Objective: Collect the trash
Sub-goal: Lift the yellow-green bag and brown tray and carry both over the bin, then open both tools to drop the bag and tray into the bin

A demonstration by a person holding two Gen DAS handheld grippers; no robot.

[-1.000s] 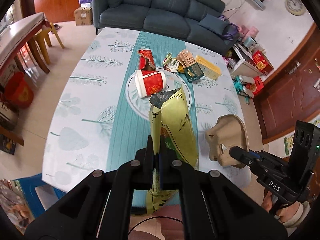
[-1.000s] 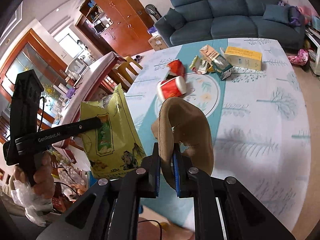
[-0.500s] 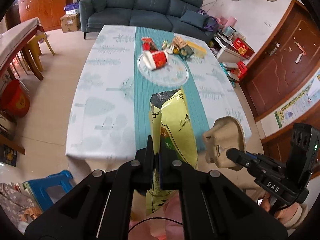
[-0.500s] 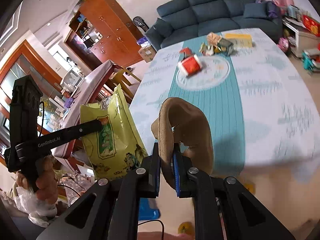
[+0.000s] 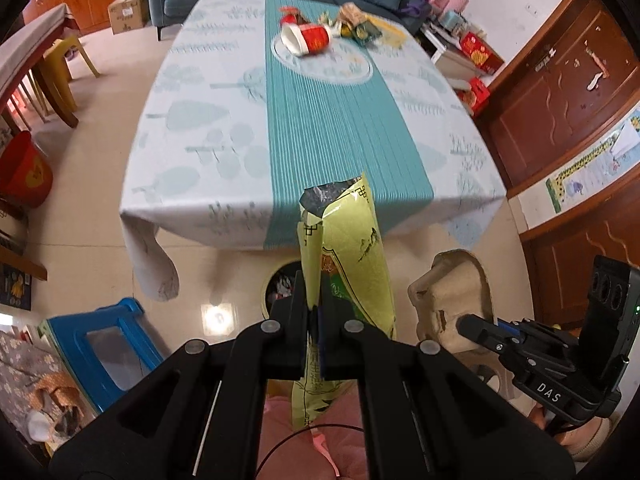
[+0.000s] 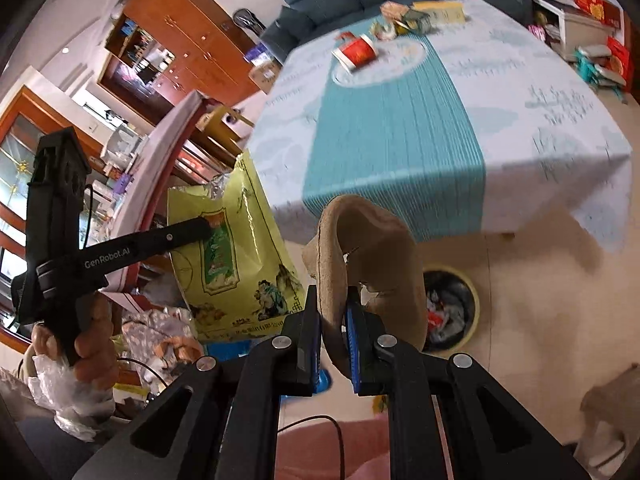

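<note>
My left gripper (image 5: 315, 307) is shut on a yellow snack bag (image 5: 352, 248), torn open at the top; the bag (image 6: 236, 256) also shows in the right wrist view. My right gripper (image 6: 334, 320) is shut on a brown moulded paper tray (image 6: 376, 256), seen too as the tray (image 5: 456, 296) at the right of the left view. Both hang off the table's near edge, above the floor. A round yellow-rimmed trash bin (image 6: 456, 308) holding wrappers stands on the floor below; the bin (image 5: 280, 284) is partly hidden behind the bag.
On the far half of the table (image 5: 200, 128) lie a tipped red paper cup (image 5: 306, 38), a red wrapper and several small boxes (image 5: 368, 30). A blue stool (image 5: 108, 340) stands at the lower left, a red bucket (image 5: 24, 176) farther left, a sofa behind.
Both grippers have pulled back from over the table to beyond its near edge and sunk a little, still gripping the bag and the tray. The trash bin has come into view.
</note>
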